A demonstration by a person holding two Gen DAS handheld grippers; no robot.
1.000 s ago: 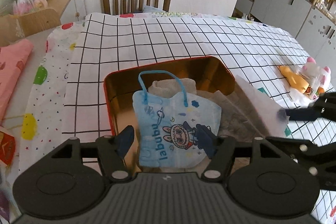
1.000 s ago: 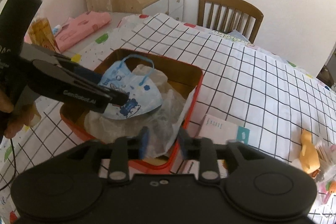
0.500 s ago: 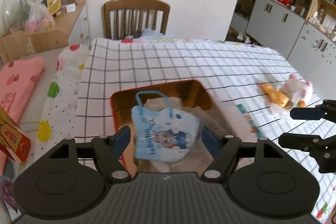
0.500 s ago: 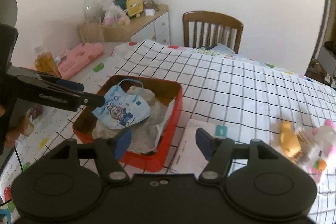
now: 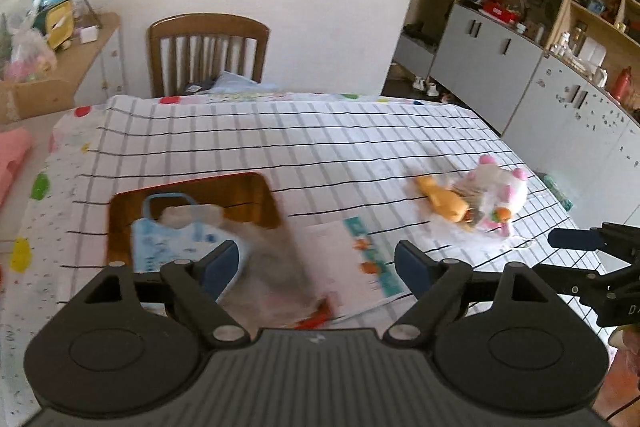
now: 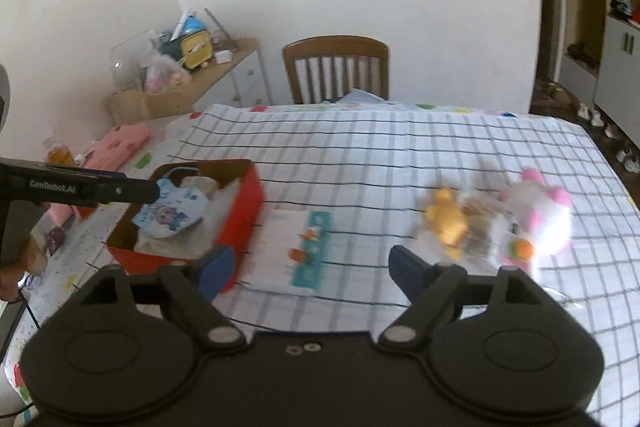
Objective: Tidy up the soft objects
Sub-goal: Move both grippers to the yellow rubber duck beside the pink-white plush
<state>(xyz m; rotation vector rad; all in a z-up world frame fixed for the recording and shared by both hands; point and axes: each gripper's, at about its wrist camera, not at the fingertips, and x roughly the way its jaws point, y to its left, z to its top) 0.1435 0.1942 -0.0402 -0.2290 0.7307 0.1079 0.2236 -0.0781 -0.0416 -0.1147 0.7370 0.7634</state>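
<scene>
Both tongs (image 6: 310,267) opening, empty; mask (image 6: 170,213) lies in tin (image 6: 240,211).

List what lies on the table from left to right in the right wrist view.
Red box with the blue mask inside → white packet → orange toy → pink-and-white plush.

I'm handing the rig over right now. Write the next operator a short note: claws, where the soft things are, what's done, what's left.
Left claw: opening, nothing between its fingers.
Right claw: opening, also empty.
Red box: holds the blue cartoon mask on crumpled clear wrapping.
Done: mask is in the box.
Left: orange plush and pink-and-white plush lie on the checked tablecloth, right of the box. A paper sheet lies between.
</scene>
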